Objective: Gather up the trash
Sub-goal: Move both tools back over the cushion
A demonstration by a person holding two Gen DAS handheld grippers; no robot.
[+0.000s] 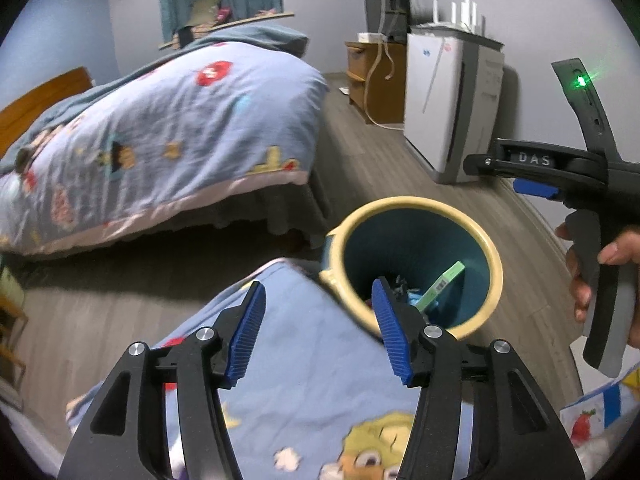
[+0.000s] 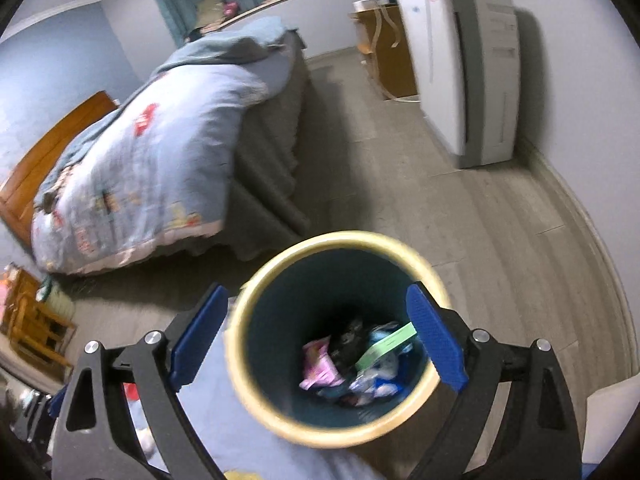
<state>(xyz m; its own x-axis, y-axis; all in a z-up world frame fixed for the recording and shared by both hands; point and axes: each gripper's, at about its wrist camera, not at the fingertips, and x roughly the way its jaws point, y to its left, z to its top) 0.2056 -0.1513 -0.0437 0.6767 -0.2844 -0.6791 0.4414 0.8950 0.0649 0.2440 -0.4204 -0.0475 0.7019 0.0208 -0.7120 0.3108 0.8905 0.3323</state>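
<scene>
A round trash bin with a cream rim [image 1: 416, 202] [image 2: 348, 236] and a teal inside stands on the floor beside a patterned blanket. Inside lie a green-and-white strip [image 1: 444, 284] [image 2: 388, 340], a pink wrapper [image 2: 320, 364], a blue-and-white wrapper [image 2: 380, 376] and a dark lump [image 2: 352, 340]. My left gripper [image 1: 318, 292] is open and empty, over the blanket's edge just left of the bin. My right gripper [image 2: 316, 292] hangs open above the bin's mouth with nothing between its fingers. At the right of the left wrist view, a hand [image 1: 612, 256] holds the right gripper's handle.
A bed with a blue cartoon quilt [image 1: 160, 128] [image 2: 140, 168] fills the left. A white and grey appliance [image 1: 448, 100] [image 2: 464, 72] and a wooden cabinet [image 1: 372, 76] stand along the right wall. Grey plank floor [image 2: 500, 220] lies between. A wooden chair [image 2: 32, 320] sits far left.
</scene>
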